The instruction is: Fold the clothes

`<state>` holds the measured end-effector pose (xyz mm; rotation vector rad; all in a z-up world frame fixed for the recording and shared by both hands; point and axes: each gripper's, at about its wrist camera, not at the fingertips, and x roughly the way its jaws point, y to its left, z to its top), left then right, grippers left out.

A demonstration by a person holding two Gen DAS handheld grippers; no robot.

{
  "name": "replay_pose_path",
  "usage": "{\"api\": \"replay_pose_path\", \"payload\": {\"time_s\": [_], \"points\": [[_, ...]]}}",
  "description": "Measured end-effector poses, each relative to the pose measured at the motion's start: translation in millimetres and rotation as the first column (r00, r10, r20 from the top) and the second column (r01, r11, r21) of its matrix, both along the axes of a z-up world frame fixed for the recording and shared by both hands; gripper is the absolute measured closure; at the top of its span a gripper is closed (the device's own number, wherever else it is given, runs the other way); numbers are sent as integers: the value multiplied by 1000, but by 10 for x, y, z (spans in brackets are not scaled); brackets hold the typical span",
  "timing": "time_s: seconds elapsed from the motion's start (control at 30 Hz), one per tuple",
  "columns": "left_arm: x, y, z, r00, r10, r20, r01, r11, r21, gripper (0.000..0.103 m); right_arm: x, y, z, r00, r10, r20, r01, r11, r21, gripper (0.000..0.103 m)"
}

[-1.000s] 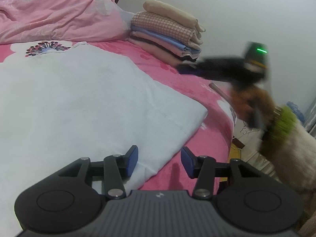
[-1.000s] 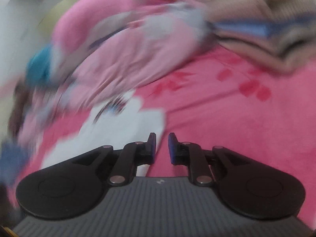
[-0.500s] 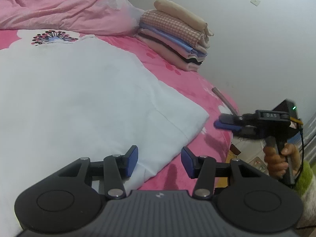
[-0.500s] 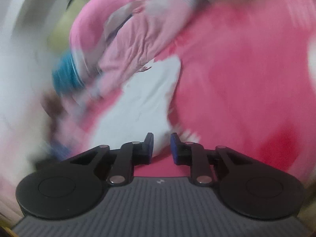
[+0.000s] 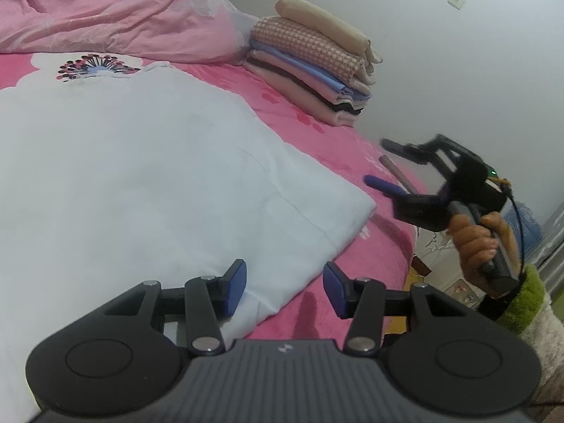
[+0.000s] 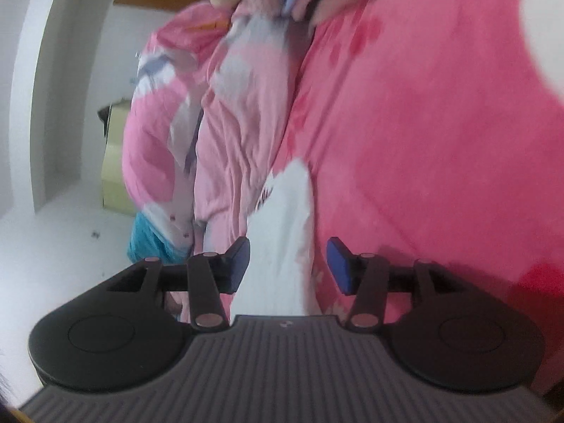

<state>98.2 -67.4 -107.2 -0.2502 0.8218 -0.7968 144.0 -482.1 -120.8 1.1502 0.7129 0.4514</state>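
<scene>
The white garment (image 5: 148,183) lies spread flat on the pink bed cover (image 5: 317,127), filling the space ahead and to the left of the left gripper (image 5: 283,283). This gripper hovers just above the near hem, its jaws about half apart with nothing between the pads; the hem edge passes under the left pad. Further ahead, a stack of folded clothes (image 5: 317,70) rests beside the wall, and a pink quilt (image 5: 105,10) is bunched behind the garment. To the right, the right gripper (image 5: 380,164) is held in a hand (image 5: 476,243) just beside the garment's right corner, apart from it. Its jaws have just been opening and they stand half apart, empty; in its own view a white edge (image 6: 285,232) lies beyond the pads. The cloth looks thin, soft and light, so it will probably sag and wrinkle when lifted. A good hold seems to be the two near hem corners, pinched through both layers
</scene>
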Motion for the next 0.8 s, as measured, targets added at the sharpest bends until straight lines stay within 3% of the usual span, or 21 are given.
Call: {"api": "replay_pose_path", "payload": {"time_s": [0.2, 0.37, 0.67, 0.8], "points": [[35, 30, -20, 1000, 0, -22, -1, 1000, -25, 53, -365, 177, -25, 993, 101, -66, -100, 995, 10, 52], [43, 24, -19, 1000, 4, -31, -5, 1000, -28, 53, -275, 478, -76, 978, 187, -97, -186, 982, 21, 51], [42, 38, -34, 999, 6, -36, -8, 999, -39, 53, -124, 629, -3, 973, 172, -157, -190, 976, -109, 51], [49, 50, -38, 999, 4, -37, -6, 999, -42, 53, -144, 601, -24, 973, 159, -167, -180, 976, -121, 51]]}}
